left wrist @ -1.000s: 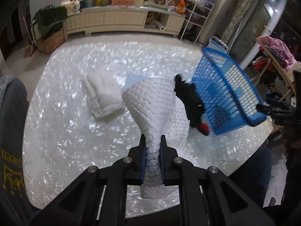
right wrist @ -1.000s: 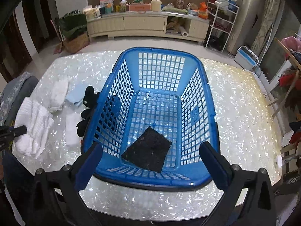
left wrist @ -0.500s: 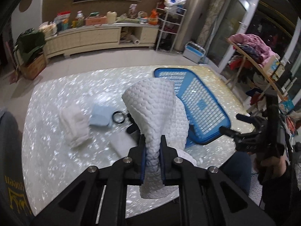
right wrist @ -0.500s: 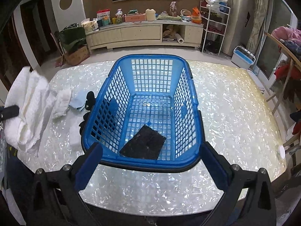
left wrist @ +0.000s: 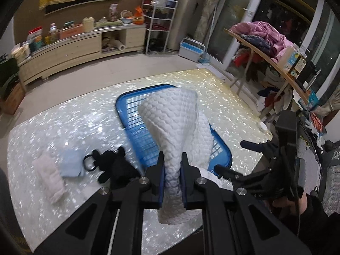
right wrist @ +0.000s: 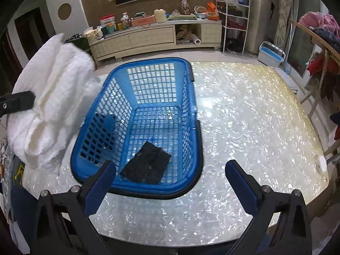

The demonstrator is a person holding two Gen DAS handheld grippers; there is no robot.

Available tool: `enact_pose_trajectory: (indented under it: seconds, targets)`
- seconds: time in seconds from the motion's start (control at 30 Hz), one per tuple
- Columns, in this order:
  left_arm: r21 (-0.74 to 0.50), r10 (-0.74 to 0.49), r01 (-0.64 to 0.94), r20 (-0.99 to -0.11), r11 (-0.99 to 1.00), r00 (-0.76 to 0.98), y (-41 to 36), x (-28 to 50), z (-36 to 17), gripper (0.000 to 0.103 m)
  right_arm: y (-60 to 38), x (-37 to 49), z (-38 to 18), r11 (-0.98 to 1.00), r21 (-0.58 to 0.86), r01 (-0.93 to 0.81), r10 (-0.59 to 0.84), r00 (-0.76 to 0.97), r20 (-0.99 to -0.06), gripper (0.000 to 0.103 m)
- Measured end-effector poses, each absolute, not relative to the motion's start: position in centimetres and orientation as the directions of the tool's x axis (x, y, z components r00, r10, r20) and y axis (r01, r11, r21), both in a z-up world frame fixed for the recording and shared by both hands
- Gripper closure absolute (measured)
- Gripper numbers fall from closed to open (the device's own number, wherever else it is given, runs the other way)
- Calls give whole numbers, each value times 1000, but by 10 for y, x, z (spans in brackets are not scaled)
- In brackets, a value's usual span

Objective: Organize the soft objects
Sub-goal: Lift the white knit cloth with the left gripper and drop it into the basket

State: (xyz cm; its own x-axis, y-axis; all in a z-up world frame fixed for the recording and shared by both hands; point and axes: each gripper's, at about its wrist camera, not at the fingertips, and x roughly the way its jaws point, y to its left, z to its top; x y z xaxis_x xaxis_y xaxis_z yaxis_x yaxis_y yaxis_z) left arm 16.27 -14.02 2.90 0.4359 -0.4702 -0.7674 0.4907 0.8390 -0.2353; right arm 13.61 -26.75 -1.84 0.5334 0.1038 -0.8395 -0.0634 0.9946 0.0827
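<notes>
White quilted towel (left wrist: 174, 127), pinched tight between the pads of the left gripper (left wrist: 172, 182), hangs bunched in the air in front of the blue basket (left wrist: 221, 148). From the left wrist view, it blocks much of the basket, so the carry step is in hand: the cloth is lifted off the table (left wrist: 63, 127) and lined up toward the drop. Waiting to the left on the tabletop lie a black plush toy (left wrist: 114, 163), a pale blue cloth (left wrist: 71, 163) and a pinkish-white folded cloth (left wrist: 50, 180). The right gripper (left wrist: 238, 159) sits off to the right, near the basket's corner.

Over to the right wrist view: the right gripper (right wrist: 170, 182) is spread wide and holding nothing, hovering over the basket's near rim (right wrist: 148, 193). A black cloth (right wrist: 146, 165) lies flat on the basket floor. The towel (right wrist: 53, 97) is at the basket's left wall, outside it, apparently above the rim.

Next, I'd say, the towel must clear that left wall, come over the open floor beside the black cloth, then be let go. Plenty of room inside; bare table to the right.
</notes>
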Motion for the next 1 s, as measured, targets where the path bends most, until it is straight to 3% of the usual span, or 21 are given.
enact_pose_trajectory:
  seconds: [0.4,0.73,1.0]
  targets:
    - [-242,-468,535,-816,810,338,-201,227,-12,92,-298,162,-42,993,113,-18,107,496,-862,0]
    - [-144,-357,585,-895,798,266,-234,274,-81,92,-303,189,-61,993,119,-5,108,462,-880,0]
    - [-38,-255,586,-922,809,292,-244,292,-96,92,-301,197,-62,992,129,-9,119,454,-883,0]
